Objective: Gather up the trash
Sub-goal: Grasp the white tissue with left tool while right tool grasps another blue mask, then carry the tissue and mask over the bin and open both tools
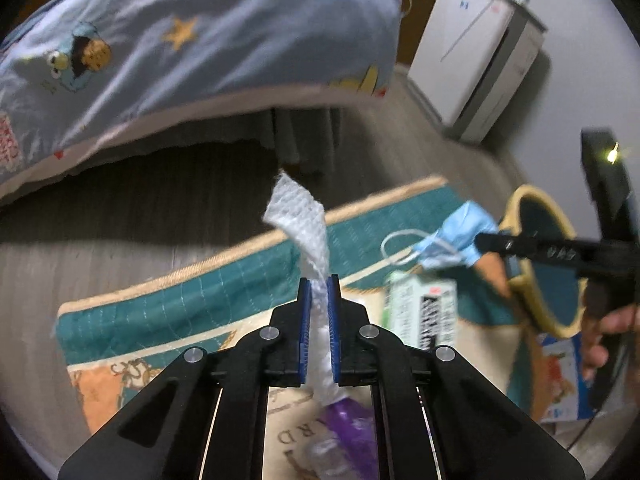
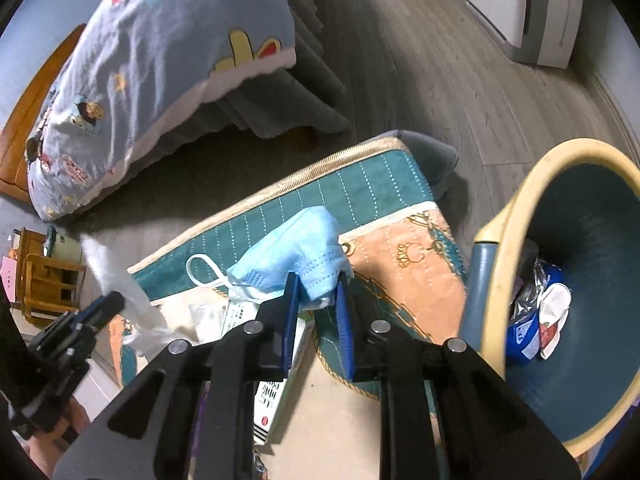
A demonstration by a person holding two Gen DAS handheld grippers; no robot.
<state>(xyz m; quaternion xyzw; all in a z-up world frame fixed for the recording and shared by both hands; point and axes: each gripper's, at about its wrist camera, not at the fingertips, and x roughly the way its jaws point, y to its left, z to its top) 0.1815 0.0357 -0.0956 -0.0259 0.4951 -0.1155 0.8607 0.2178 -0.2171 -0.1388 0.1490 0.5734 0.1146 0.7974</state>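
left tongs [image 1: 319, 288] pinching white tissue [image 1: 304, 220]

Open wood floor [image 2: 420, 80] is seen between the bed [image 2: 160, 60] and the white appliance [image 2: 528, 4]. The bin [image 2: 504, 240] mouth is left unobstructed, with trash low inside. The rug [image 2: 400, 280] is cluttered by a carton [image 2: 276, 392], just beside the bin.

place: home bedroom | signs: bed [image 2: 224, 92], cartoon-print duvet [image 1: 200, 40] (child's, perhaps), quilted rug [image 2: 360, 200], wood floor [image 2: 420, 80]
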